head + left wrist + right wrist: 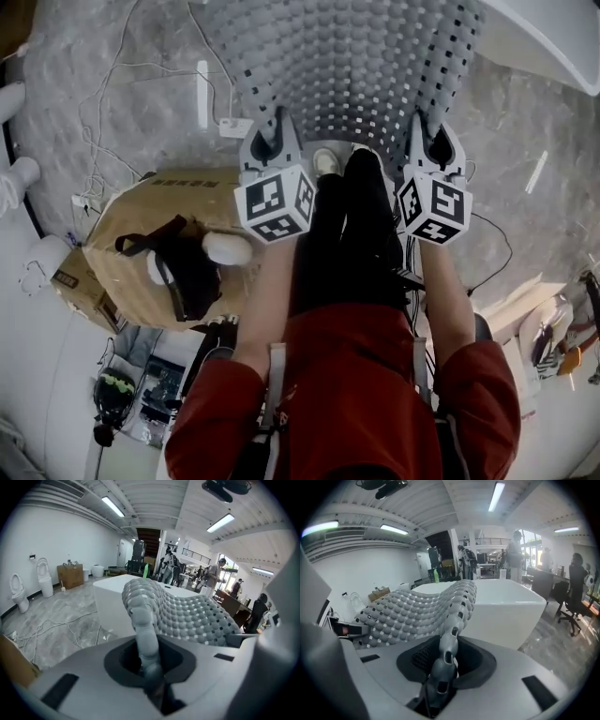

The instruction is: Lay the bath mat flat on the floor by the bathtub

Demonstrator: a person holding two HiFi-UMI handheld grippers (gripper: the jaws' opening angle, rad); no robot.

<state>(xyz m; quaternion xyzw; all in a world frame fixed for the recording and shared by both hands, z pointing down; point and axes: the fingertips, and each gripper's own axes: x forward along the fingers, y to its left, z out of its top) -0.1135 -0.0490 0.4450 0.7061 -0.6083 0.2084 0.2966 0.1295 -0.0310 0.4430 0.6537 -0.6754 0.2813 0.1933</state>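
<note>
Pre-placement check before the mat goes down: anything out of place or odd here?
Loose white cables and a plug block sprawl over the floor just left of the bath mat, possible snag risk. The mat bows between the left gripper and right gripper, each shut on its near edge.

The grey bath mat [347, 66], studded with round bumps and small square holes, is lifted by its two near corners, sagging between them; it spreads away over the marbled floor [506, 141]; the white bathtub [562, 28] stands far right.
</note>
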